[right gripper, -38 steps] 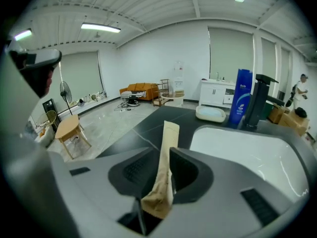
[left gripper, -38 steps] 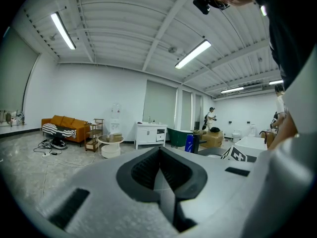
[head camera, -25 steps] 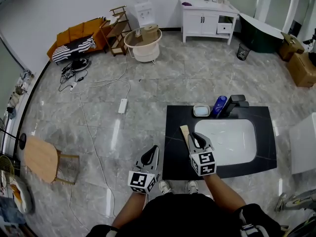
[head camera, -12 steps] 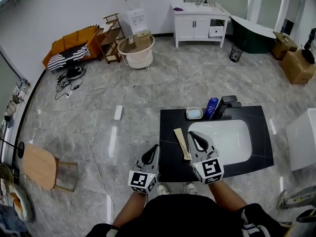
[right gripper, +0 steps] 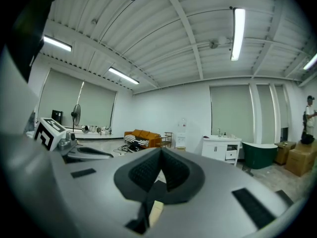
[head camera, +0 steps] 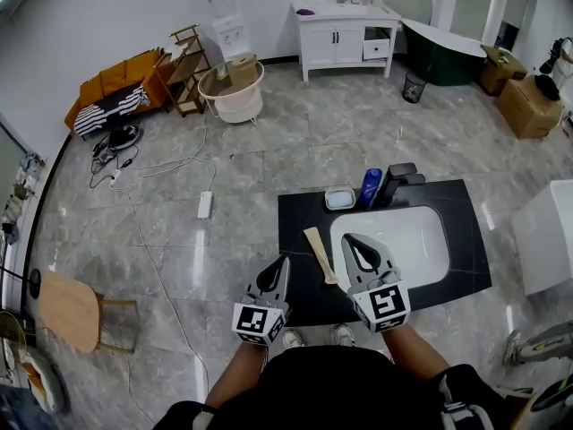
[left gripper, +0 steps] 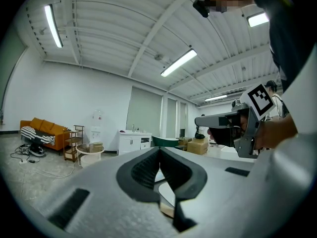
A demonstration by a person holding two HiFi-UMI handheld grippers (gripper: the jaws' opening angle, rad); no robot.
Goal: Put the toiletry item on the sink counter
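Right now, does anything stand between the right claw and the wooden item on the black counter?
Nothing visible does. The wooden item lies flat on the black counter, just left of the shut right claw. The soap dish and blue bottle stand farther back.

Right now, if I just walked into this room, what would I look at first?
The black sink counter with its white basin stands alone in the middle of the grey floor, right in front of the person. A pale wooden toiletry item lies on it left of the basin, beside the shut right gripper. At the counter's far edge stand a blue bottle and a soap dish.
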